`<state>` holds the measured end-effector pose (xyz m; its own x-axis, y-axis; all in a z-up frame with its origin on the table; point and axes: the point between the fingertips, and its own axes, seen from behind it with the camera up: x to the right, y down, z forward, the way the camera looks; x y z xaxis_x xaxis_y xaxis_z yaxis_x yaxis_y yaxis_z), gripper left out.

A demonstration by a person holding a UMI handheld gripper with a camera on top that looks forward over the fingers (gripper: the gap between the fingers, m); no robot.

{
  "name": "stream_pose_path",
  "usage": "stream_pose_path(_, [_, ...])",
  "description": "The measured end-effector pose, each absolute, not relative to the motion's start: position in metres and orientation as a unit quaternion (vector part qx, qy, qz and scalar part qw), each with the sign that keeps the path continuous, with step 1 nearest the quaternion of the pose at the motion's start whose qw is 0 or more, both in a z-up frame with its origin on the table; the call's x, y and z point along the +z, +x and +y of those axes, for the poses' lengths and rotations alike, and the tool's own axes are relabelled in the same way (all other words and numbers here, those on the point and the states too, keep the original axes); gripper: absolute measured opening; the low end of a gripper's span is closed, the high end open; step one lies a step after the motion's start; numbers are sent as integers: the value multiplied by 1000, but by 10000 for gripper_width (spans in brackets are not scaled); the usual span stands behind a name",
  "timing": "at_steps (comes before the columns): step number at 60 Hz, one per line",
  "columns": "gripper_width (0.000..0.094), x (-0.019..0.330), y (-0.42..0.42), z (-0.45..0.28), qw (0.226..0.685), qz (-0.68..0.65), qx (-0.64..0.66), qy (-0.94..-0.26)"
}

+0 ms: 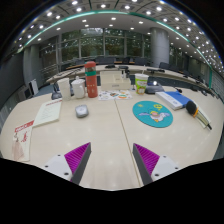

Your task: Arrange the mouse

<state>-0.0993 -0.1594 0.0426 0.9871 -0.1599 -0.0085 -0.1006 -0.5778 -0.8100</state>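
Note:
A small grey mouse (82,111) lies on the pale table (105,135), well beyond my fingers and a little left of them. A round blue mouse mat (153,113) lies to the right of it, ahead of my right finger. My gripper (112,160) is open and empty, its two purple pads (77,155) spread wide above bare tabletop. Nothing stands between the fingers.
A stack of red and green cups (91,79) stands behind the mouse. A white paper (47,112) and a red-printed packet (20,137) lie at the left. A yellow cup (141,86), a book (176,99) and a dark pen (203,120) lie at the right.

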Motion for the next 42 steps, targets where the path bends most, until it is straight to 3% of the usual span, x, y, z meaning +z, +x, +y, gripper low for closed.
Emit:
stream_pose_path(14, [848,19,-173,-38,463,10,-7,-886])
stream_pose_path(33, [821,-9,-206,77,457,-11,4,-889])
stream_pose_path(39, [750,-13,-210,94,458,-25,-1,-889])
stream_pose_path(42, [665,-13,-214,101,457,-30,2,-889])
